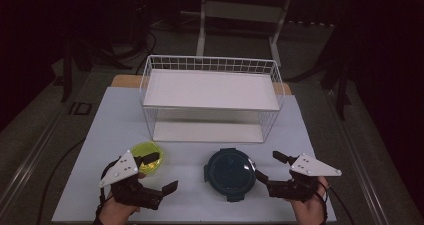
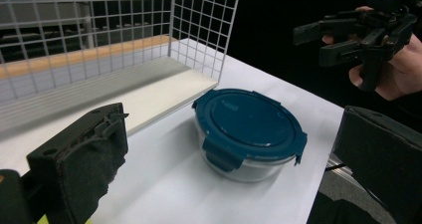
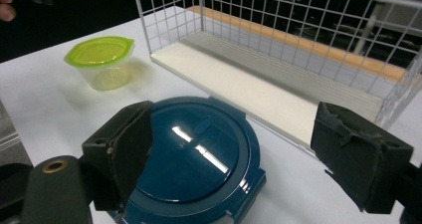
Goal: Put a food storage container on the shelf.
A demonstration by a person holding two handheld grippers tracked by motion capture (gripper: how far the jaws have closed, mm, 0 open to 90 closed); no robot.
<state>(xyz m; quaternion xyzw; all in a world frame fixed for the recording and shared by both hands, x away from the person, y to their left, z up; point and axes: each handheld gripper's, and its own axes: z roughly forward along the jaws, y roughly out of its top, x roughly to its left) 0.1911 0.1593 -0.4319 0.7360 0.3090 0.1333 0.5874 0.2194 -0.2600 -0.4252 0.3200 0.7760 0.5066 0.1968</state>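
Observation:
A round glass container with a dark blue clip lid (image 1: pixel 230 174) (image 2: pixel 249 127) (image 3: pixel 194 159) stands on the white table near the front middle. A small clear cup with a yellow-green lid (image 1: pixel 146 156) (image 3: pixel 102 59) stands to its left. My left gripper (image 1: pixel 162 172) hovers open just right of the cup, nothing between its pads (image 2: pixel 84 154). My right gripper (image 1: pixel 270 167) (image 2: pixel 318 44) is open at the container's right side, raised a little off the table. In the right gripper view its pads (image 3: pixel 124 149) stand apart above the lid's near edge without touching it.
A white wire rack (image 1: pixel 210 97) (image 2: pixel 99 50) (image 3: pixel 298 45) with two shelves stands behind the containers, its open side facing me. The white table top (image 1: pixel 115 130) ends in dark floor on all sides. A white frame stands on the floor far behind.

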